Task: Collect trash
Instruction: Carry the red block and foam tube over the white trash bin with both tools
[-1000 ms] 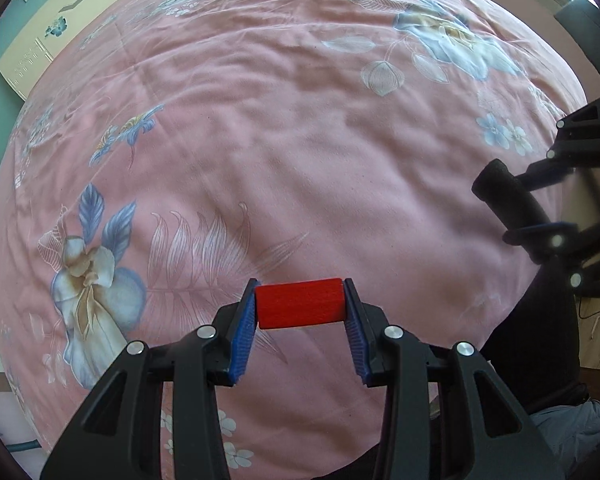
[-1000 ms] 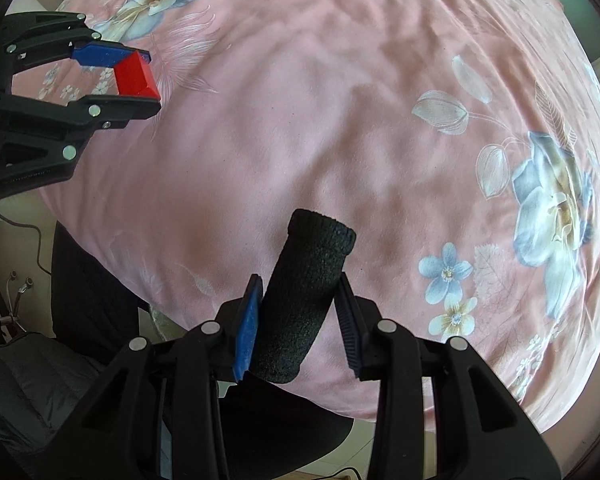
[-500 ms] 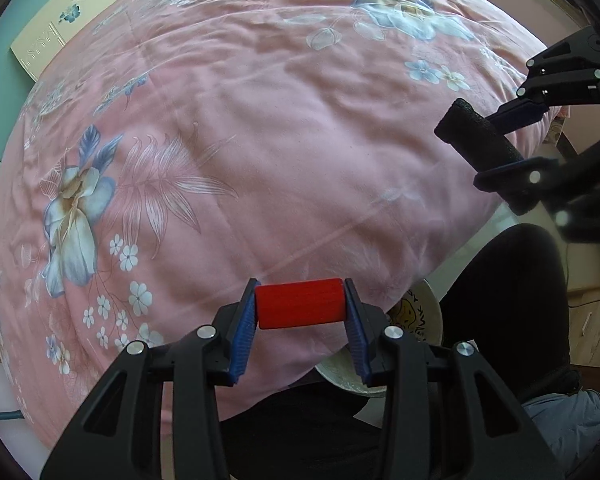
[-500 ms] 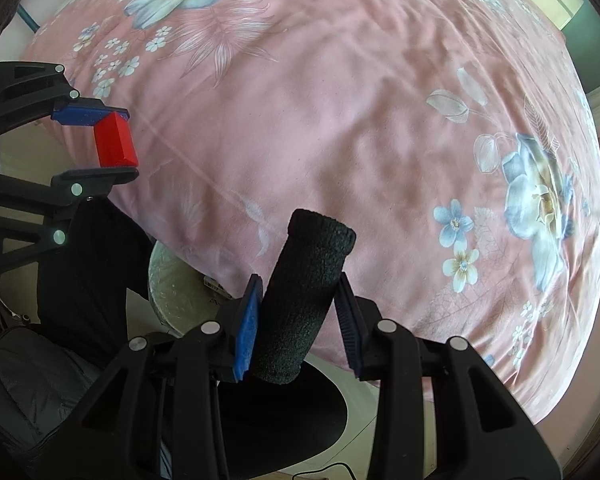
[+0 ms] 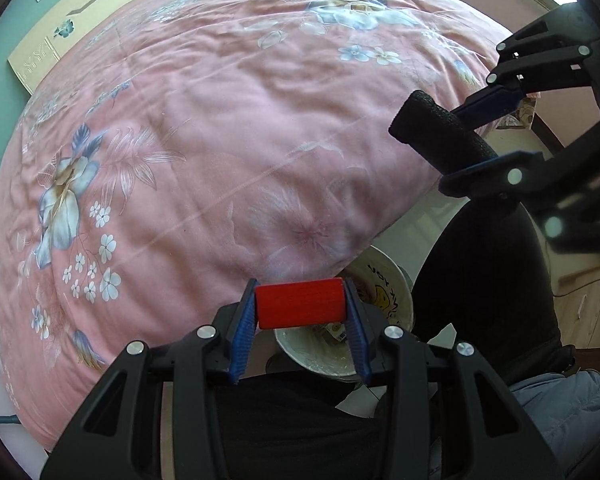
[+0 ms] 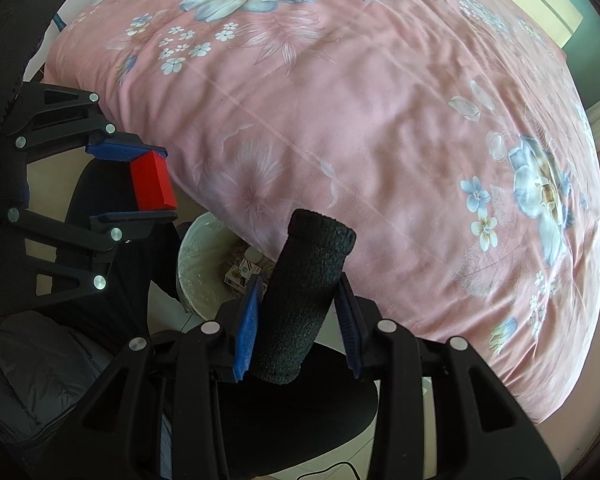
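My left gripper (image 5: 300,320) is shut on a red block (image 5: 300,303) and holds it above the near rim of a white trash bin (image 5: 396,280) that stands on the floor by the bed's edge. In the right wrist view the left gripper (image 6: 134,184) and its red block (image 6: 152,186) hang left of the bin (image 6: 192,256). My right gripper (image 6: 298,320) is shut on a black foam tube (image 6: 304,300), held over the bin's right side. The tube (image 5: 440,136) also shows at the right of the left wrist view. The bin holds paper scraps.
A pink floral bedspread (image 5: 220,120) fills most of both views, and its edge overhangs the bin. The person's dark trousers (image 5: 484,280) are right of the bin. A pale headboard (image 5: 40,56) and teal wall lie at the far side.
Both grippers have drawn back from over the bed to its edge, with their loads still held. The trash bin has come into view below them.
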The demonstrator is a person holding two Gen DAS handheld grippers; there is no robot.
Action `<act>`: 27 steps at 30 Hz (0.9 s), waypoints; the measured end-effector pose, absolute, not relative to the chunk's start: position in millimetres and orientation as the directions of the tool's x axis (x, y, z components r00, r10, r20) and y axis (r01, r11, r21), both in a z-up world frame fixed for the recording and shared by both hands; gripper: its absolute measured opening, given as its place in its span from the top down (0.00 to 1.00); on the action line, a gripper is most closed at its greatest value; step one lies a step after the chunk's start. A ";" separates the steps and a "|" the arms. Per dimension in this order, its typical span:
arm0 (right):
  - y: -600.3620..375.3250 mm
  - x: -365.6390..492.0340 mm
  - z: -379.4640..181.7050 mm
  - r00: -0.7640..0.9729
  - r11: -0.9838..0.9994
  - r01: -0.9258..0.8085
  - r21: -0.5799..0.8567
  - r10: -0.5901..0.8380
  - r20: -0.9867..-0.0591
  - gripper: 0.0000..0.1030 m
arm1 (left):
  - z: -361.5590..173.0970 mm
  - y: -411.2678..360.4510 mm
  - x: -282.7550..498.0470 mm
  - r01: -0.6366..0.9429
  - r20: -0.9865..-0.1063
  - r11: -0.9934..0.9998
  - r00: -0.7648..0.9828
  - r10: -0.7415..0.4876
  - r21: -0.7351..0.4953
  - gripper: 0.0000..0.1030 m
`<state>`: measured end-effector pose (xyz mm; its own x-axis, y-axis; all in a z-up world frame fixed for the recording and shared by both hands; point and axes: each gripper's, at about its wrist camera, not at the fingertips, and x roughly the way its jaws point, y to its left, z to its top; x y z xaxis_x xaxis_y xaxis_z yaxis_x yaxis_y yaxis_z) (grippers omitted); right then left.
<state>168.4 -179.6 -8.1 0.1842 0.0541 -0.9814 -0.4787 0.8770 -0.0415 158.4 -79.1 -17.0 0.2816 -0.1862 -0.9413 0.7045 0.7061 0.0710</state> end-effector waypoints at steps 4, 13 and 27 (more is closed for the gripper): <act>-177.9 152.8 -16.9 0.185 0.887 -0.459 -0.046 0.045 -0.982 0.63 | -23.4 -75.1 142.8 0.708 -0.940 0.703 0.280 -0.194 0.066 0.58; -169.9 126.4 -53.7 0.155 0.900 -0.435 -0.028 0.044 -0.987 0.63 | -56.5 -64.3 114.9 0.693 -0.952 0.719 0.248 -0.180 0.045 0.58; -157.3 117.7 -101.5 0.102 0.901 -0.432 0.037 0.089 -0.991 0.63 | -96.8 -51.8 96.6 0.652 -0.964 0.758 0.210 -0.161 0.015 0.58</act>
